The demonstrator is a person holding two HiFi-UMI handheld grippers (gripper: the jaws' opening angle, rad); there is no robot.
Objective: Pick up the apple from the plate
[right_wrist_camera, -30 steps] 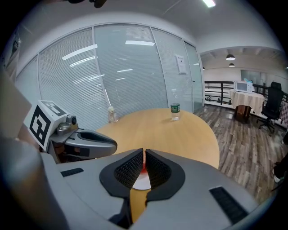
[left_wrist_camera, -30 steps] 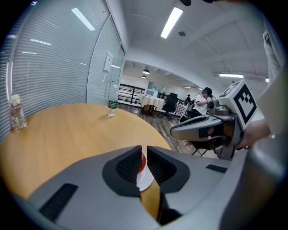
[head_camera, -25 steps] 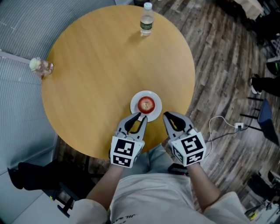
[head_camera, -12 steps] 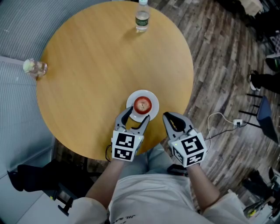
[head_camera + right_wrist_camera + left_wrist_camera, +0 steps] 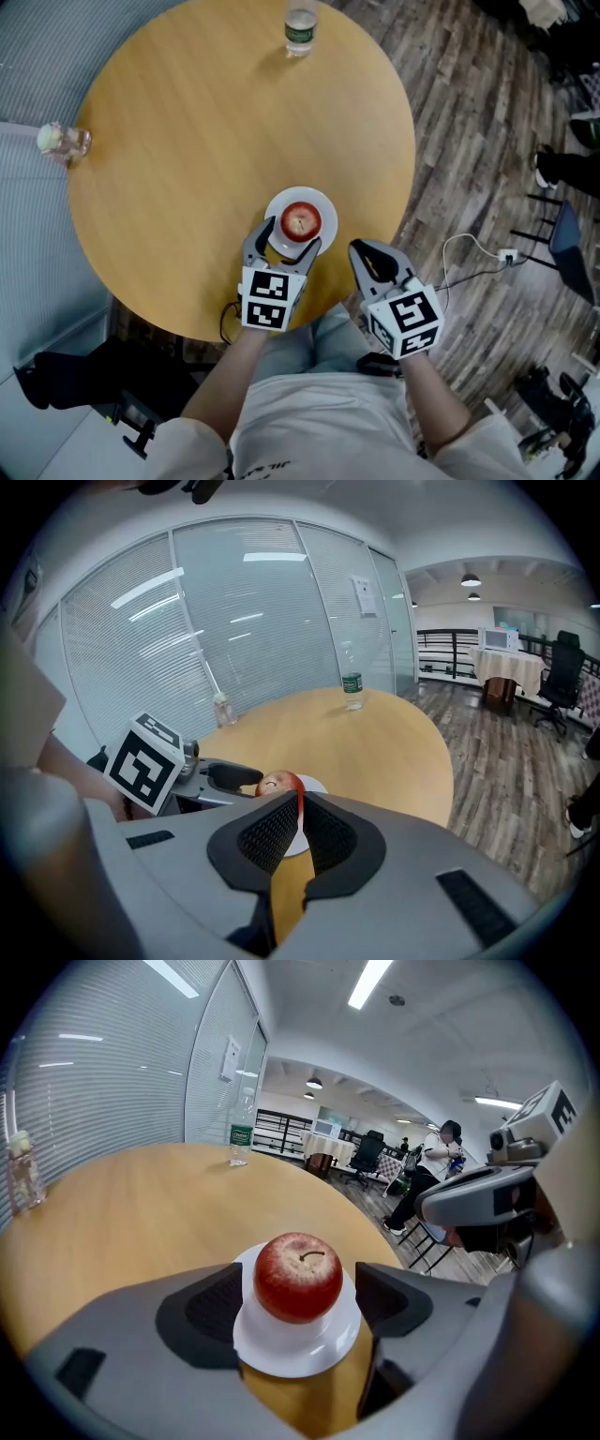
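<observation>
The apple (image 5: pixel 298 1277) is not yet lifted. The left tool (image 5: pixel 300 1299), whose jaws have just been opening, is spread wide, and the apple is framed between its pads without being pressed. Closing and lifting are judged to be left. The right tool (image 5: pixel 298 832), just to the right, is seen closed and empty. The apple alone is carried, upright, on the white plate (image 5: pixel 295 1358). Farther ahead on the bench (image 5: pixel 187 141) a clear bottle (image 5: pixel 300 28) and, off left, a small jar (image 5: pixel 61 141) are seen; their contents cannot be told.

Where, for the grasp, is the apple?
In the head view, the apple sits on the white plate, centre, by the table's near edge.
</observation>
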